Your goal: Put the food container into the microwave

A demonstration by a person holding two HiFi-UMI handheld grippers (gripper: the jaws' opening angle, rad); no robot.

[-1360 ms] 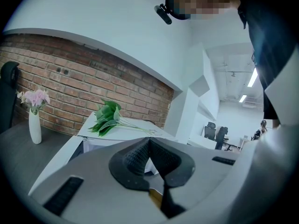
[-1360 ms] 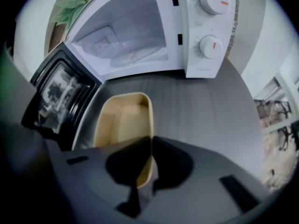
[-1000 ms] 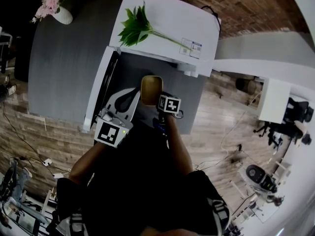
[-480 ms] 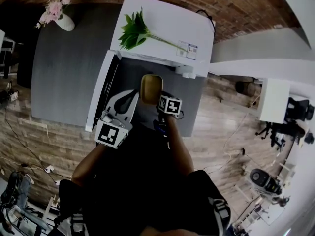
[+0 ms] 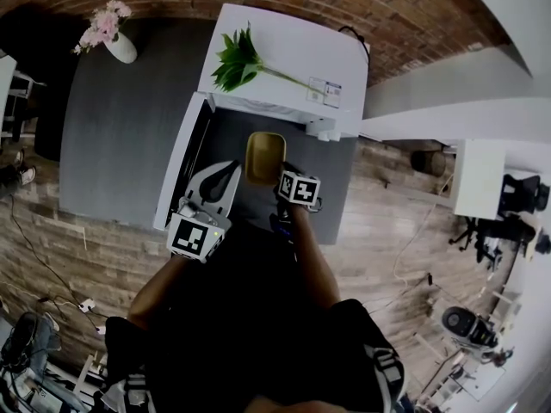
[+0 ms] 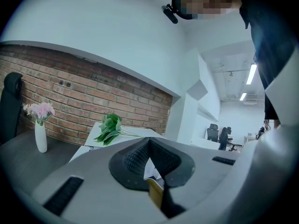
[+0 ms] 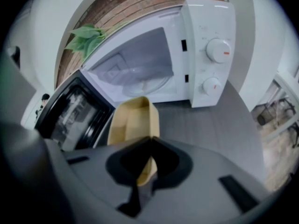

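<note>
Grey counter [image 5: 112,136], microwave [image 7: 205,41] open: right gripper [image 7: 148,164] clamps container [image 7: 133,122] by its near wall, probably so the far end enters first; left gripper [image 6: 149,148] closed, empty.

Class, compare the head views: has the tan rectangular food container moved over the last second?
Yes, slightly: the tan rectangular food container has edged closer to the open front of the white microwave.
</note>
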